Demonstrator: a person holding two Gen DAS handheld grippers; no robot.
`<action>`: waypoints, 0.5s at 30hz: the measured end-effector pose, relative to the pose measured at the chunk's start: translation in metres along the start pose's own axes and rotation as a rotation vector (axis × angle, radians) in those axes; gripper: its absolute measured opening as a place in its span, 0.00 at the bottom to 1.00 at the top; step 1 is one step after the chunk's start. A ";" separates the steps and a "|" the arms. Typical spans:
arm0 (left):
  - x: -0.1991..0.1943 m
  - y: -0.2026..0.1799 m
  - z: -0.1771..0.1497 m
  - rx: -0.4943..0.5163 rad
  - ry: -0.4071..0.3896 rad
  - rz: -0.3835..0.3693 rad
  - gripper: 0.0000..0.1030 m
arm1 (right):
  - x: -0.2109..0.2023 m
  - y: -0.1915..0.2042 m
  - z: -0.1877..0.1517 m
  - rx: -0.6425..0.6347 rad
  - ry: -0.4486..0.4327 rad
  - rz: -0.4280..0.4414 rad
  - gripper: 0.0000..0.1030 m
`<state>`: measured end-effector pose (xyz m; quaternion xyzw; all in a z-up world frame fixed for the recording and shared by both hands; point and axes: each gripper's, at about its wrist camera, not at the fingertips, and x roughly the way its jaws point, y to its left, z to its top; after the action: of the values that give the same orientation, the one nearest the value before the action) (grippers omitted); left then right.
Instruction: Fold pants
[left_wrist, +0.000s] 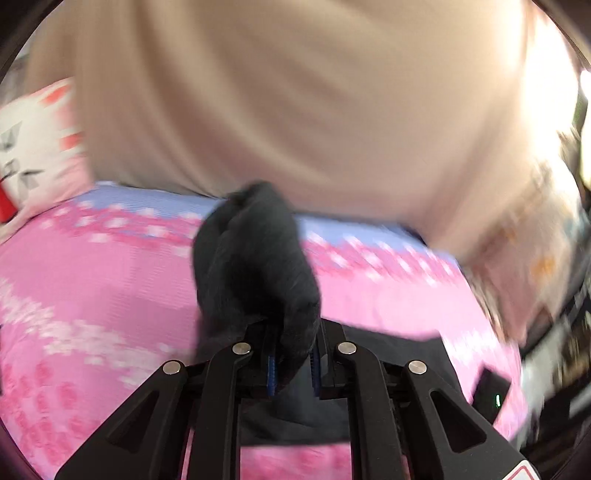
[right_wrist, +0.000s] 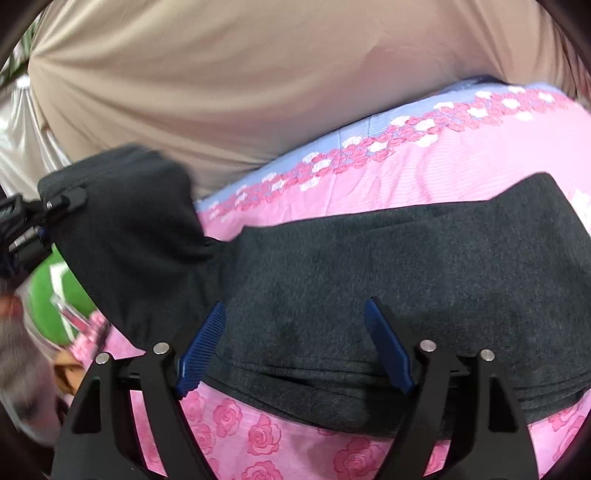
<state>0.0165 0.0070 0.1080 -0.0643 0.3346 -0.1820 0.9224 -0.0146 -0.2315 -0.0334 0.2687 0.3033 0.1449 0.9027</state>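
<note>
Dark grey pants (right_wrist: 369, 266) lie folded across a pink rose-print bedsheet (right_wrist: 461, 162). My right gripper (right_wrist: 295, 332) is open, its blue-padded fingers (right_wrist: 201, 350) apart just above the pants' near edge. My left gripper (left_wrist: 291, 365) is shut on a bunched end of the pants (left_wrist: 255, 266) and holds it lifted above the bed. The left gripper also shows in the right wrist view (right_wrist: 55, 206) at the far left, clamped on the raised end of the pants.
A person's beige shirt (left_wrist: 277, 92) fills the far side of both views, close to the bed edge. A white and red cat-print pillow (left_wrist: 33, 147) lies at the left. A green object (right_wrist: 48, 299) sits off the bed's left side.
</note>
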 end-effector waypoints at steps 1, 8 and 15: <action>0.012 -0.013 -0.007 0.019 0.032 -0.004 0.10 | -0.004 -0.005 0.002 0.027 -0.012 0.012 0.73; 0.089 -0.060 -0.067 0.083 0.246 0.003 0.34 | -0.033 -0.037 0.011 0.078 -0.034 -0.019 0.74; 0.064 -0.068 -0.090 0.158 0.253 0.038 0.60 | -0.043 -0.050 0.012 0.091 0.024 0.032 0.78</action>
<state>-0.0160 -0.0799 0.0176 0.0381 0.4340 -0.1971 0.8783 -0.0349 -0.2954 -0.0339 0.3126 0.3162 0.1488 0.8833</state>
